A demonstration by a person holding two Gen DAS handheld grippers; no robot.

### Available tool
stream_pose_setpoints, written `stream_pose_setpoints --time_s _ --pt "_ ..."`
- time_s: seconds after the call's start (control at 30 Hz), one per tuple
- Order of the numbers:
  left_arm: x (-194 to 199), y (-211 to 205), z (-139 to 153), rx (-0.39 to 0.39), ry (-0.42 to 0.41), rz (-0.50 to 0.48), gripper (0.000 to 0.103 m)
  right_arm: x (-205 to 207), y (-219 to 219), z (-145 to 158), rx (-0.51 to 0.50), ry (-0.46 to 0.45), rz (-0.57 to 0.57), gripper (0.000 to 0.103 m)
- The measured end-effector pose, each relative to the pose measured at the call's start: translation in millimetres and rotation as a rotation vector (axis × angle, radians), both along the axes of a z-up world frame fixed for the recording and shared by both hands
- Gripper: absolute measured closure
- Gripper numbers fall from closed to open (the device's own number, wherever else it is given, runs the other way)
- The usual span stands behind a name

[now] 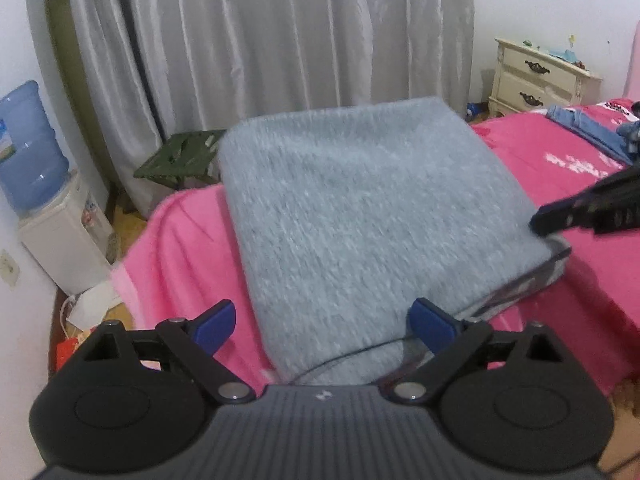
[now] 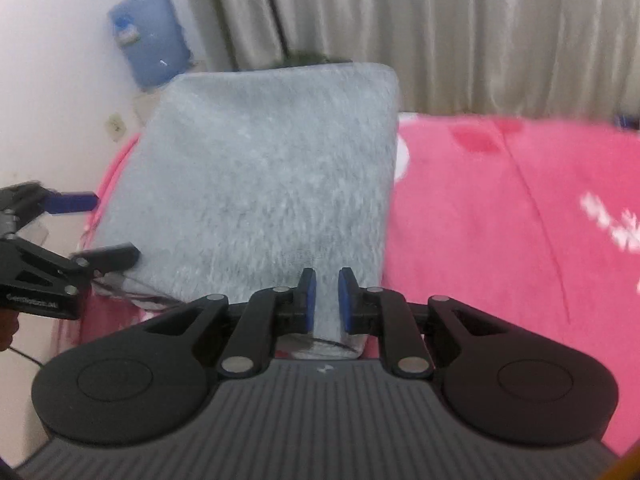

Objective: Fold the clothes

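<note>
A folded grey fleece garment [image 1: 360, 208] is seen lying on the pink bed cover [image 1: 560, 184], near the bed's left edge, with its near end reaching under both tools. The left claw [image 1: 324, 326] is held spread wide, its blue pads standing on either side of the garment's near end and pressing on nothing. The right claw [image 2: 327, 300] is nearly pressed together; a narrow strip of grey fabric shows in the gap, but whether it is actually pinched cannot be told, since the pads may simply be hovering over it.

Several slips can be expected from here. If only the top layer is caught by the right claw, the fold is likely to be peeled open when that claw is lifted. With the left claw spread, the near left corner is left free, so the stack may be dragged askew or slid towards the bed's edge. A thin dark cord [image 1: 352, 354] is seen crossing the near hem; it could be snagged. The blur in both views suggests quick movement, by which the fleece could be rumpled.
</note>
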State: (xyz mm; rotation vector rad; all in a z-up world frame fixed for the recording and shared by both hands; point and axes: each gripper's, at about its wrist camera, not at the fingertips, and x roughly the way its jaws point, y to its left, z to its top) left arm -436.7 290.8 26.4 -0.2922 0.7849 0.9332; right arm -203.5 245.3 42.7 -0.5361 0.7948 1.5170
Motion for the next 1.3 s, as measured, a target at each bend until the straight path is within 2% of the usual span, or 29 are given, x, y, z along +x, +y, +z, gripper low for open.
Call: stream_pose_setpoints --time_s 0.07,0.13,0.23,0.33,0.43,0.5,0.63,0.73,0.8,0.87,0.93,1.07,1.13,1.23,1.3 --pt "-6 1 18 0.018 -0.046 0.011 0.010 8 4 22 0.006 -0.005 -0.014 0.091" --pt "-9 5 35 0.033 -0.105 0.013 0.009 15 11 47 0.099 -0.006 -0.006 0.091" --pt "12 27 43 0.110 -0.130 0.002 0.009 20 48 54 0.183 -0.014 -0.002 0.091" --pt "42 63 25 0.122 -0.128 -0.016 0.009 24 95 25 0.180 0.008 0.001 0.091" --pt "63 103 -3 0.040 -0.060 0.017 0.009 28 129 -12 0.112 0.010 -0.022 0.093" --pt "65 104 -2 0.058 -0.049 0.007 0.007 35 129 -10 0.127 0.051 -0.036 0.092" --pt "47 93 17 -0.002 -0.116 0.009 0.007 42 80 21 0.163 0.133 -0.073 0.090" --pt "36 69 28 -0.025 -0.152 -0.003 0.005 38 32 33 0.131 0.220 -0.066 0.088" --pt "41 55 23 -0.051 -0.125 -0.020 0.005 29 7 30 0.086 0.279 -0.047 0.077" --pt "53 43 6 -0.072 -0.059 -0.018 0.005 13 2 9 0.021 0.225 -0.045 0.069" --pt "58 35 0 -0.086 -0.045 0.020 0.009 -2 2 -8 -0.026 0.155 -0.054 0.069" --pt "46 19 22 -0.072 -0.100 0.090 0.006 -14 -9 25 0.010 0.132 -0.097 0.067" --pt "32 10 38 -0.050 -0.116 0.136 0.002 -17 -24 42 0.037 0.141 -0.133 0.060" --pt "13 -2 58 -0.014 -0.136 0.200 0.000 -26 -51 49 0.039 0.141 -0.178 0.054" --pt "5 -11 66 -0.025 -0.129 0.233 0.000 -33 -60 45 0.022 0.141 -0.189 0.050"
